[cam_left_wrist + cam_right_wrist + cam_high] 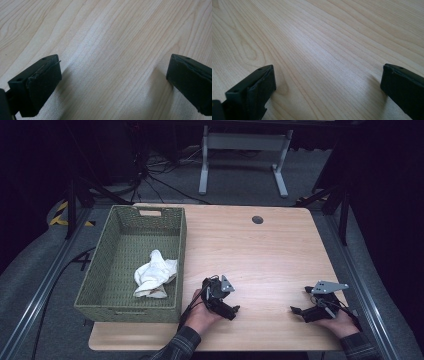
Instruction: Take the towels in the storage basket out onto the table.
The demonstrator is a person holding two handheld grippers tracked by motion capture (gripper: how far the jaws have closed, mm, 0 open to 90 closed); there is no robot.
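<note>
Left claw [223, 301] rests low on the wooden counter [260, 255], held in the person's left hand [200, 316], just right of the near corner of the green woven basket [100, 285]. In the left gripper view its jaws stand wide apart with bare wood grain between the pads [43, 83]; nothing is gripped.

Right claw [298, 301] sits near the counter's right front edge, held by the right hand [340, 322], its grey three-cornered plate [327, 287] on top. In the right gripper view its jaws are likewise spread, pads [260, 86] well apart, bare counter between them and nothing held.

The two claws are well apart from each other, both close to the near edge.

White cloth [154, 275], crumpled, lies inside the basket on its floor, toward the near right part, close to the right wall. Neither claw touches it or the basket.

A dark round hole [257, 219] marks the far side of the counter.
</note>
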